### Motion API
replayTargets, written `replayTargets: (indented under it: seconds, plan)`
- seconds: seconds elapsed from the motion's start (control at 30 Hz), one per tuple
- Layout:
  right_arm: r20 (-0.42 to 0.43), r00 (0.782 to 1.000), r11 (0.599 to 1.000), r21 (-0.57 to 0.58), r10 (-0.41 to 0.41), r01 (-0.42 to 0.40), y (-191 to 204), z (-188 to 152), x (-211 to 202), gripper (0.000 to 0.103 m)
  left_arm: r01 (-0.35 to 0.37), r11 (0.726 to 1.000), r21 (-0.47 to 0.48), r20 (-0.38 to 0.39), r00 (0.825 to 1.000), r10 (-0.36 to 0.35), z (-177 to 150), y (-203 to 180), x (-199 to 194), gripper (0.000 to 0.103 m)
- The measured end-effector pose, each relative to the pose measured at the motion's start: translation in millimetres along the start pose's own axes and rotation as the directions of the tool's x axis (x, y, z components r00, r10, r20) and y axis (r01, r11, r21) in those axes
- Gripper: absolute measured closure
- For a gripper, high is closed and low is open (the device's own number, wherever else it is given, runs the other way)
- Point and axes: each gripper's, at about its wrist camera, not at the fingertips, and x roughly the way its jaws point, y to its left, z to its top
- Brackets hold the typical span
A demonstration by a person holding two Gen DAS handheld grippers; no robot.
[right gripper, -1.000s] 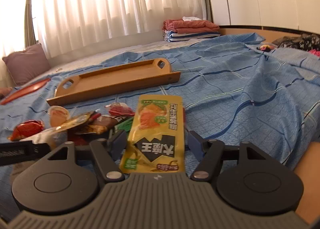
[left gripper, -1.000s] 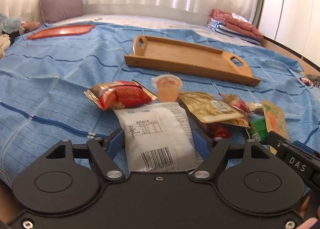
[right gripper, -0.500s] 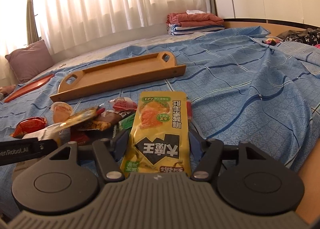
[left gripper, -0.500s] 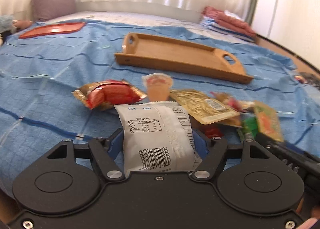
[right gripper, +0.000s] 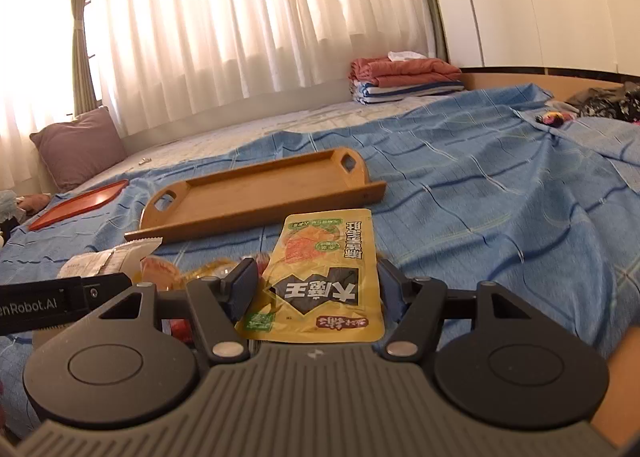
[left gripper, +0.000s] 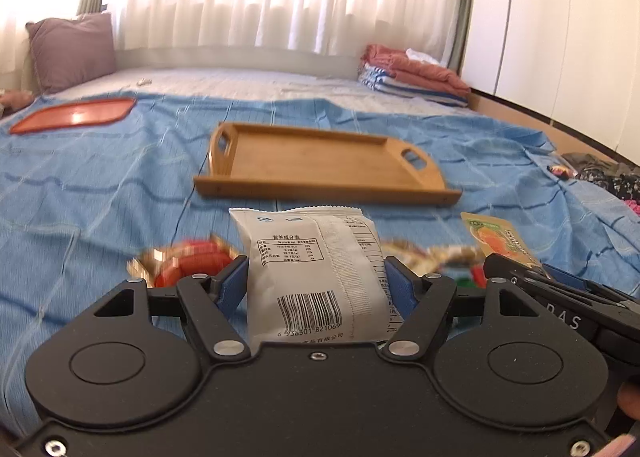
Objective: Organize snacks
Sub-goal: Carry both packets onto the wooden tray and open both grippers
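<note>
My left gripper [left gripper: 316,285] is shut on a white snack packet [left gripper: 312,269] with a barcode and holds it above the bed. My right gripper [right gripper: 316,289] is shut on a yellow snack pouch [right gripper: 324,277], also raised; the pouch also shows in the left wrist view [left gripper: 496,237]. An empty wooden tray [left gripper: 320,161] with two handles lies ahead on the blue bedspread; it also shows in the right wrist view [right gripper: 256,193]. A red snack packet [left gripper: 188,265] and other loose snacks [left gripper: 436,257] lie below the grippers, blurred.
An orange-red flat tray [left gripper: 76,113] lies at the far left. A purple pillow [left gripper: 72,49] and folded blankets [left gripper: 412,73] sit at the back. Dark clothes [left gripper: 608,173] lie at the right edge. A wooden bed frame edge [right gripper: 540,77] runs along the right.
Both grippers have risen with their packets and tilted up. The loose snack pile has dropped lower in both views, and the wooden tray sits more centrally ahead.
</note>
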Motion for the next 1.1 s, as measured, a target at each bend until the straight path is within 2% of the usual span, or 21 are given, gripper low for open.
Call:
replayTargets:
  seconds: [0.1,0.33,0.47,0.6,0.67,0.77,0.87,1.0,1.1]
  plan:
    - [-0.027,0.998,0.997,0.035,0.063,-0.062,-6,17,17,0.036,0.018,1.000,0.000,0.007,1.000,-0.018,22,6,11,0.033]
    - [-0.040,0.991,0.990,0.071,0.127,-0.124,-15,66,62,0.036,0.057,0.998,-0.041,0.011,0.998,-0.057,87,28,58,0.033]
    - [-0.055,0.988,0.990,0.031,0.142,-0.140,-14,97,93,0.036,0.067,0.995,-0.076,-0.029,0.997,-0.070,122,38,99,0.033]
    - [-0.109,0.977,0.983,-0.005,0.181,-0.182,-10,122,135,0.036,0.084,0.989,-0.121,-0.078,0.992,-0.094,148,46,147,0.033]
    - [-0.149,0.969,0.978,-0.032,0.197,-0.204,-7,128,161,0.036,0.085,0.987,-0.137,-0.102,0.990,-0.099,154,49,173,0.033]
    - [-0.220,0.961,0.977,-0.095,0.167,-0.192,1,128,201,0.036,0.064,0.989,-0.134,-0.136,0.987,-0.083,156,48,211,0.033]
    - [-0.280,0.946,0.980,-0.069,0.161,-0.187,0,124,233,0.036,0.034,0.991,-0.126,-0.197,0.979,-0.059,151,48,246,0.033]
    - [-0.310,0.938,0.980,-0.068,0.157,-0.186,1,121,258,0.036,0.005,0.985,-0.172,-0.268,0.962,-0.052,138,55,277,0.033]
    - [-0.323,0.935,0.979,-0.091,0.146,-0.184,5,117,266,0.036,-0.013,0.992,-0.127,-0.270,0.963,-0.022,132,53,285,0.033]
